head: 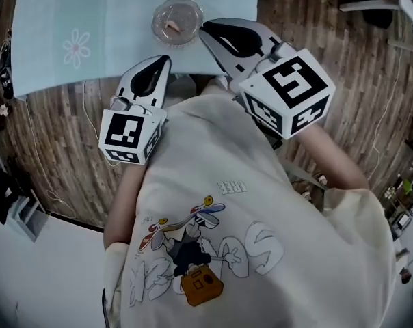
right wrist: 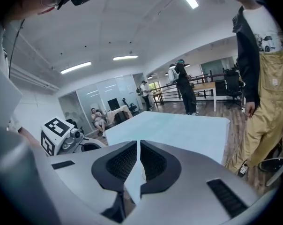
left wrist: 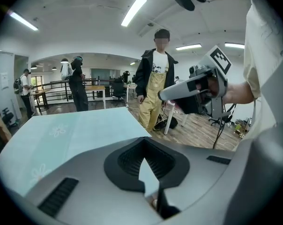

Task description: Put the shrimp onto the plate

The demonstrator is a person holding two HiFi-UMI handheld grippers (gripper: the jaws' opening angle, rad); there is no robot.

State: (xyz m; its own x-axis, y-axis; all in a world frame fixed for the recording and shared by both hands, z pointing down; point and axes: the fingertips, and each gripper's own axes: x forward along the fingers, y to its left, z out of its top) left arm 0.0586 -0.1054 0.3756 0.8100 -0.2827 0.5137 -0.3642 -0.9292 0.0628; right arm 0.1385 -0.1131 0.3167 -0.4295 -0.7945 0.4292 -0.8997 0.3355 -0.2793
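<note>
A clear glass plate (head: 177, 20) stands near the front edge of the table with the pale blue cloth (head: 90, 19). A small pink shrimp (head: 172, 26) lies in it. My left gripper (head: 167, 59) is shut and empty, its tip just over the table's front edge, below and left of the plate. My right gripper (head: 202, 27) is also shut and empty, its tip right beside the plate's right rim. In the left gripper view the jaws (left wrist: 143, 140) meet over the cloth (left wrist: 76, 135). In the right gripper view the jaws (right wrist: 138, 143) leave only a thin slit.
A person in yellow overalls (left wrist: 153, 97) stands just beyond the table's far corner. Other people, desks and railings are farther back. Wooden floor (head: 329, 39) surrounds the table. The wearer's torso fills the lower head view.
</note>
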